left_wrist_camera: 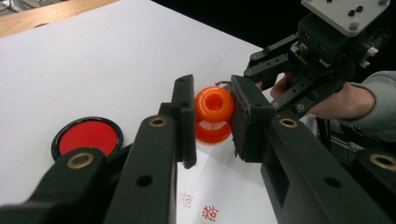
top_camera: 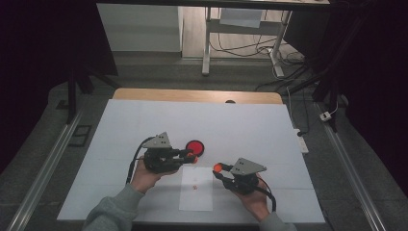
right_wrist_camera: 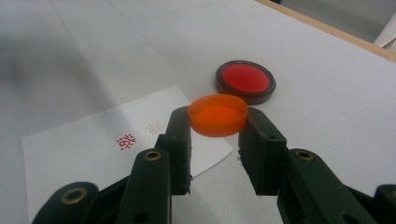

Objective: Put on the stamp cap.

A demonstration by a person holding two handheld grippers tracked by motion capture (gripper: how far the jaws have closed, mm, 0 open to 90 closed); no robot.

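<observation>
My left gripper is shut on a small orange spool-shaped stamp, held just above the table beside a round red ink pad in a black case. Across from it, my right gripper is shut on an orange round cap, open side up. Between the two hands lies a white paper slip bearing red stamp marks. In the left gripper view the right gripper sits just behind the stamp.
The table is covered in white sheeting, with a wooden edge at the far side. Metal rails run along both sides on the floor. A desk frame and cables stand beyond the table.
</observation>
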